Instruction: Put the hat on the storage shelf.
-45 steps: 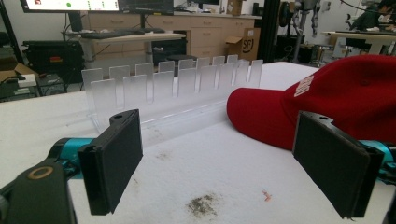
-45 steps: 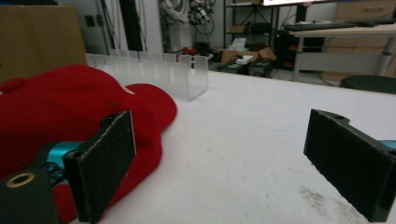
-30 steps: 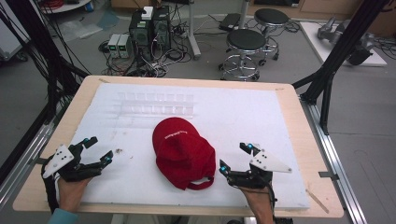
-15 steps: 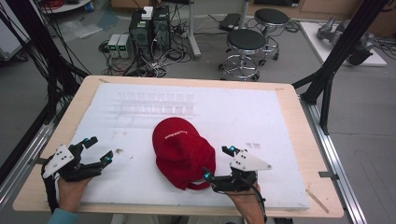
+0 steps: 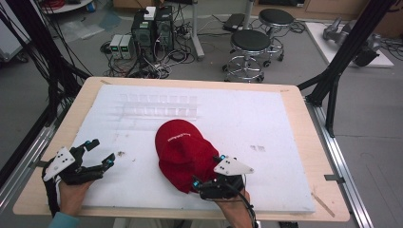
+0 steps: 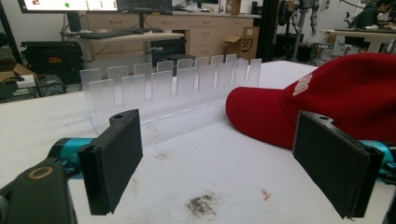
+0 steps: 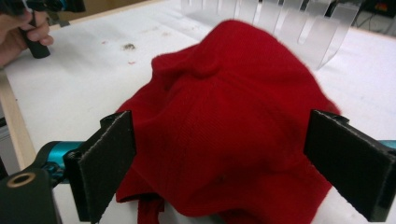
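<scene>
A red baseball cap (image 5: 183,152) lies in the middle of the white board, brim toward the far side. My right gripper (image 5: 207,170) is open at the cap's near back edge, one jaw on each side of the crumpled crown (image 7: 233,116). The strap end hangs by its left jaw. My left gripper (image 5: 102,153) rests open at the board's near left, apart from the cap, nothing between its pads (image 6: 114,163). In the left gripper view the cap (image 6: 336,102) lies ahead to the right.
A clear plastic slotted rack (image 5: 157,105) stands behind the cap on the white board (image 5: 285,133). A dirt smudge (image 5: 119,153) marks the board near the left gripper. Stools (image 5: 249,45) and computer boxes (image 5: 152,28) stand on the floor beyond the table.
My right gripper has moved left and forward from the board's near right, and its open jaws now straddle the cap's back. The left gripper and the cap have stayed put.
</scene>
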`<state>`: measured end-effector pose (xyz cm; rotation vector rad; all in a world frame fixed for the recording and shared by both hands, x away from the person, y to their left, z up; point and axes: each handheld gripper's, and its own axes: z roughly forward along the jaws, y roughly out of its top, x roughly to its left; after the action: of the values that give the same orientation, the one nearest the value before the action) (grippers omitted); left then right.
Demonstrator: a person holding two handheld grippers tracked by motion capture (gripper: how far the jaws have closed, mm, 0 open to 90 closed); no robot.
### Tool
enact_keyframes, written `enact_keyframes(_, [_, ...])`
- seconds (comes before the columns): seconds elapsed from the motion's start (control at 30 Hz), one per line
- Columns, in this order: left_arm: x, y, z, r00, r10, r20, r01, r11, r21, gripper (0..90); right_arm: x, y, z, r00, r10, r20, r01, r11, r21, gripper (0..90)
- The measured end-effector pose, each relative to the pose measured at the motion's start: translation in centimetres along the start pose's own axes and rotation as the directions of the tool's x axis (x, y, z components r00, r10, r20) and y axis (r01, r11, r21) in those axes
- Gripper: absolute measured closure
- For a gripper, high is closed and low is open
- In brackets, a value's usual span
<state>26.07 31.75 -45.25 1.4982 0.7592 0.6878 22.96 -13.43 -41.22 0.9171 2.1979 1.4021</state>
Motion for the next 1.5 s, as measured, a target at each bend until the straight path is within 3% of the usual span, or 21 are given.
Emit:
enact_keyframes(0.17, [0.0,0.0,0.0,1.0000,0.003,0.001,-0.003,1.0000,0.000,16.3,-0.1,-0.3,0.9,0.9997,0.010,0.022,-0.011,1.000,0.024,23.1])
enact_keyframes(0.3, [-0.1,0.0,0.0,1.0000,0.007,-0.006,-0.007,1.0000,0.001,16.3,-0.4,-0.6,1.3,0.9987,0.036,0.035,-0.038,0.998,0.045,28.0])
enact_keyframes(0.37, [-0.1,0.0,0.0,0.9999,0.009,-0.005,-0.009,1.0000,0.001,16.3,-0.8,-0.8,1.5,0.9974,0.070,0.014,-0.071,0.996,0.057,39.6])
enact_keyframes(0.5, [-0.1,0.0,0.0,0.9999,0.012,-0.006,-0.012,0.9999,0.004,16.3,-1.0,-0.9,1.7,0.9980,0.063,-0.002,-0.063,0.995,0.074,57.1])
enact_keyframes(0.53, [-0.1,0.0,0.0,0.9999,0.012,-0.007,-0.012,0.9999,0.003,16.3,-1.0,-0.9,1.7,0.9980,0.063,-0.002,-0.063,0.995,0.074,57.1])
enact_keyframes(0.57, [-0.2,0.0,0.1,0.9999,0.012,-0.007,-0.012,0.9999,0.003,16.3,-1.1,-0.9,1.8,0.9979,0.064,-0.006,-0.063,0.994,0.087,66.7])
enact_keyframes(0.73, [-0.2,0.0,0.1,0.9999,0.011,-0.006,-0.011,0.9999,0.008,16.3,-1.0,-0.7,1.8,0.9986,0.053,0.002,-0.053,0.994,0.093,83.5])
enact_keyframes(1.13, [-0.1,0.1,0.2,1.0000,0.005,-0.003,-0.005,0.9998,0.019,16.2,-0.9,1.3,1.1,0.9985,-0.027,0.047,0.025,0.999,0.046,87.0])
enact_keyframes(1.5, [0.1,0.1,0.3,0.9997,-0.003,0.026,0.003,0.9996,0.027,16.3,-1.3,3.3,0.4,0.9939,-0.088,0.067,0.089,0.996,-0.012,87.0])
